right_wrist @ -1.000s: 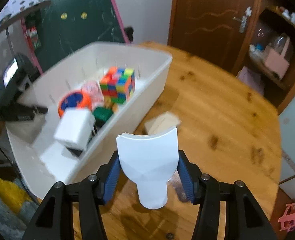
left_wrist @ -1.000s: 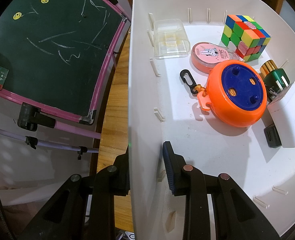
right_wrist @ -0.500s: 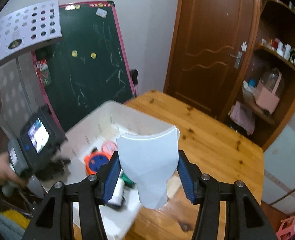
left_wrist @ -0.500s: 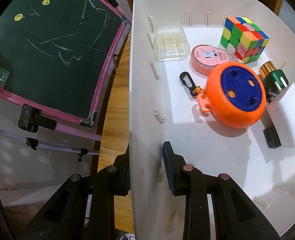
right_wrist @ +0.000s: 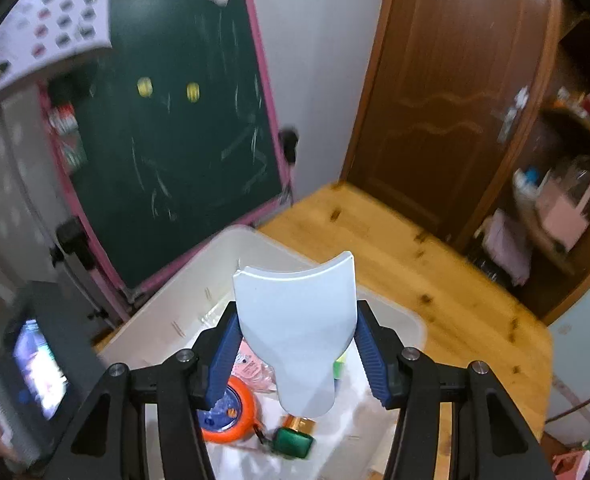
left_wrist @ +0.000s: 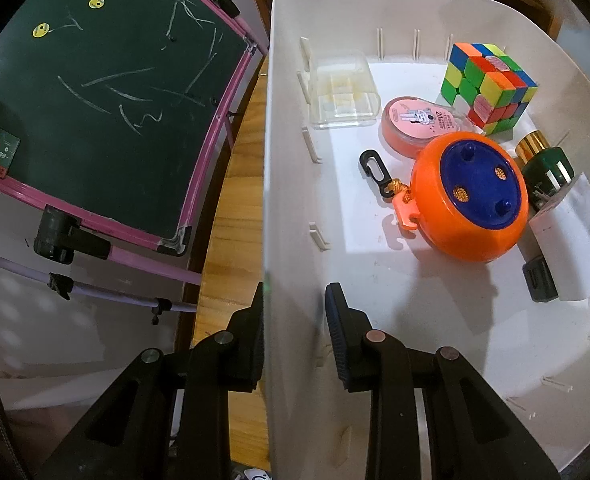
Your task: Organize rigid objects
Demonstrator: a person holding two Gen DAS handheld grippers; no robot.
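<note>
My left gripper (left_wrist: 293,332) is shut on the near wall of the white bin (left_wrist: 291,168), one finger outside and one inside. In the bin lie an orange and blue round case (left_wrist: 471,204), a Rubik's cube (left_wrist: 489,86), a pink tape reel (left_wrist: 417,124), a clear plastic box (left_wrist: 343,92), a green and gold bottle (left_wrist: 545,164) and a white block (left_wrist: 575,240). My right gripper (right_wrist: 295,344) is shut on a white plastic scoop (right_wrist: 299,328) and holds it above the bin (right_wrist: 199,284). The orange case (right_wrist: 231,412) and green bottle (right_wrist: 293,442) show below it.
A pink-framed chalkboard (left_wrist: 95,92) stands left of the bin, also seen in the right wrist view (right_wrist: 183,128). The wooden table (right_wrist: 455,292) extends right of the bin. A brown door (right_wrist: 447,100) and shelves (right_wrist: 555,200) are behind. The left gripper's handle with a screen (right_wrist: 35,368) is at lower left.
My right gripper has carried the scoop from the table beside the bin up and over the bin. My left gripper keeps its hold on the bin wall.
</note>
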